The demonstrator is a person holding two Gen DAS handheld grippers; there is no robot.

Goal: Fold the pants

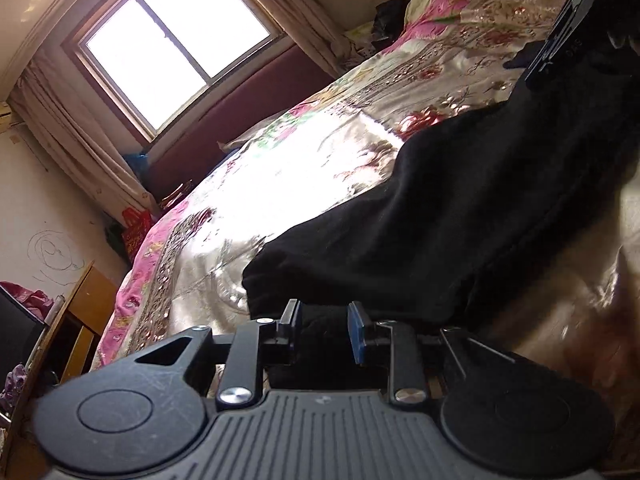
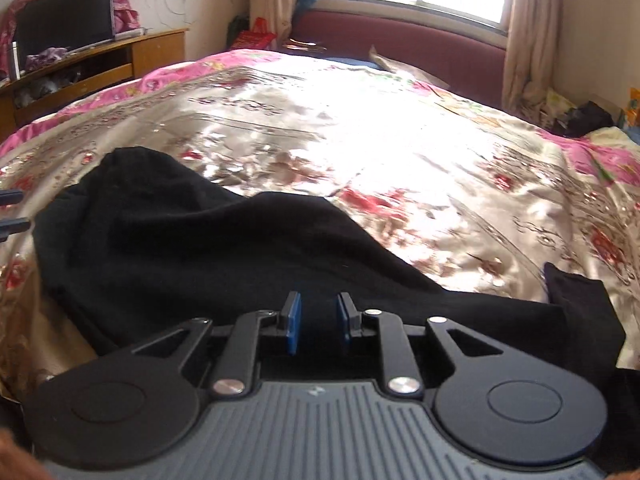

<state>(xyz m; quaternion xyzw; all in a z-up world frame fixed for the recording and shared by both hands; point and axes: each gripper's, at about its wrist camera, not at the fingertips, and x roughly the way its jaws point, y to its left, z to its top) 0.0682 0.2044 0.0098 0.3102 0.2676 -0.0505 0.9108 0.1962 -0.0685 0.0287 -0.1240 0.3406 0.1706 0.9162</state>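
Black pants (image 1: 460,216) lie stretched across a shiny floral bedspread (image 1: 280,184). My left gripper (image 1: 324,330) has its blue pads closed on one end of the pants. In the right wrist view the pants (image 2: 208,240) spread leftward over the bedspread (image 2: 400,152), and my right gripper (image 2: 318,322) has its pads closed on the near edge of the black cloth. The right gripper also shows at the top right of the left wrist view (image 1: 568,24). The left gripper's fingertips (image 2: 14,212) show at the left edge of the right wrist view.
A window (image 1: 176,52) with curtains and a maroon headboard (image 2: 400,36) stand beyond the bed. A wooden cabinet (image 2: 100,64) with a dark screen is at the far left. Clutter and dark items (image 2: 580,120) lie at the bed's far right corner.
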